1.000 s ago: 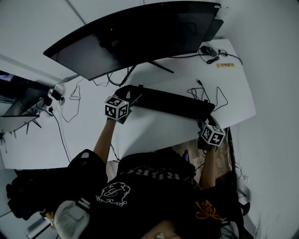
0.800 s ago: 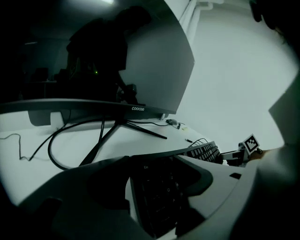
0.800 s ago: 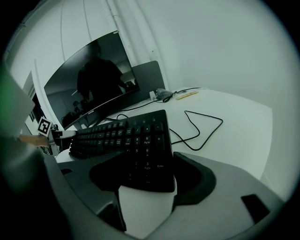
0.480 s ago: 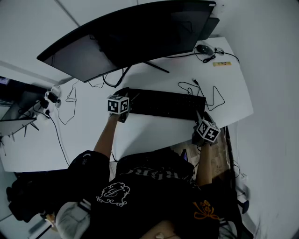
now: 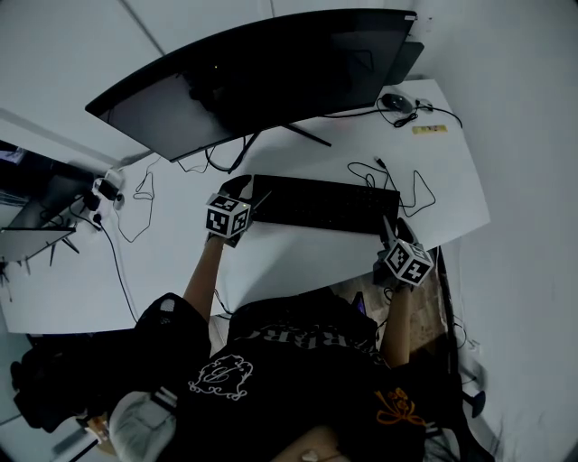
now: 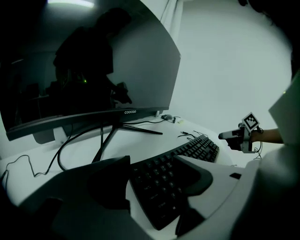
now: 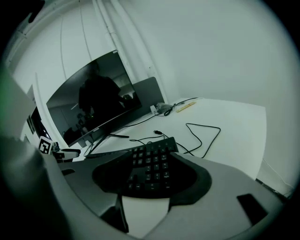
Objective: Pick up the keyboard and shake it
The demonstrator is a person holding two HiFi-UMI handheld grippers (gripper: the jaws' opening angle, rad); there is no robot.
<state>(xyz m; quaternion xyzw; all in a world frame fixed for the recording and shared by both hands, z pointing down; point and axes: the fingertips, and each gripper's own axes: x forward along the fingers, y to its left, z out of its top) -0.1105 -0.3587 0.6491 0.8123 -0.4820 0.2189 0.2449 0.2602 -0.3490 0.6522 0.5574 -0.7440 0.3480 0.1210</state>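
Your left gripper (image 5: 240, 193) and right gripper (image 5: 391, 231) each had their jaws clamped on one end of the keyboard (image 5: 325, 205), low at the table (image 5: 298, 257). Grasping looked done; a clear lift and the shaking remained.

All three views were dim and cool-toned; the pale surface (image 5: 298, 257) was the brightest area in the head view, evenly lit with only faint shadows. The glossy black monitor (image 5: 262, 77) mirrored a dark silhouette and a light strip (image 6: 70, 3) in the left gripper view. Fisheye distortion bent the edges, and both gripper views had black vignetted corners. The left claw (image 6: 157, 178) and right claw (image 7: 152, 176) loomed soft and murky near the lens, while the keyboard (image 6: 187, 157) keys read fairly sharp
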